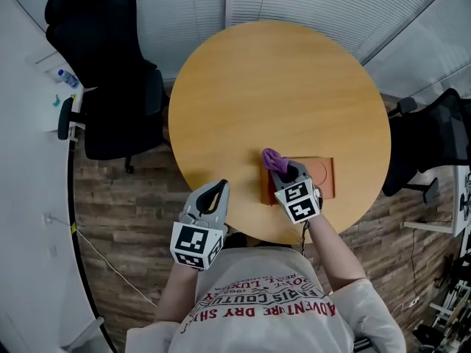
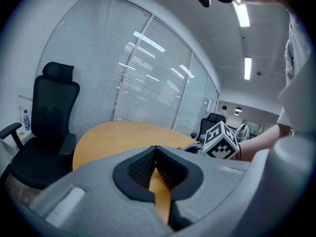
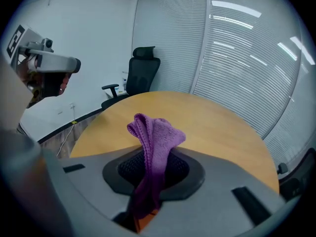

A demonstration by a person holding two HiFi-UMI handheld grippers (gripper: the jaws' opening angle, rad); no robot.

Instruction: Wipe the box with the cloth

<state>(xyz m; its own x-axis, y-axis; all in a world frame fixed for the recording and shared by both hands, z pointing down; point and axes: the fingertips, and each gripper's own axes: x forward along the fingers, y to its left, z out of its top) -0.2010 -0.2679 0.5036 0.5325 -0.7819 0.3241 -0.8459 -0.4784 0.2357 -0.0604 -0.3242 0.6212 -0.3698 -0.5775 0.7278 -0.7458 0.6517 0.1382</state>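
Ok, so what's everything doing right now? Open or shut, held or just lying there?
Left gripper: shut, holding nothing, by the near edge of the table.
Right gripper: shut on the cloth, over the box's left end.
Cloth: bunched up, pinched between the jaws, top sticking out.
Box: lying flat on the table, looks closed.
Blinds: down and shut.

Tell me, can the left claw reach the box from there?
Probably yes. Only bare table lies between the shut, empty left claw and the brown box. The right claw, holding the purple cloth, sits over the box's nearer end, so that end is crowded.
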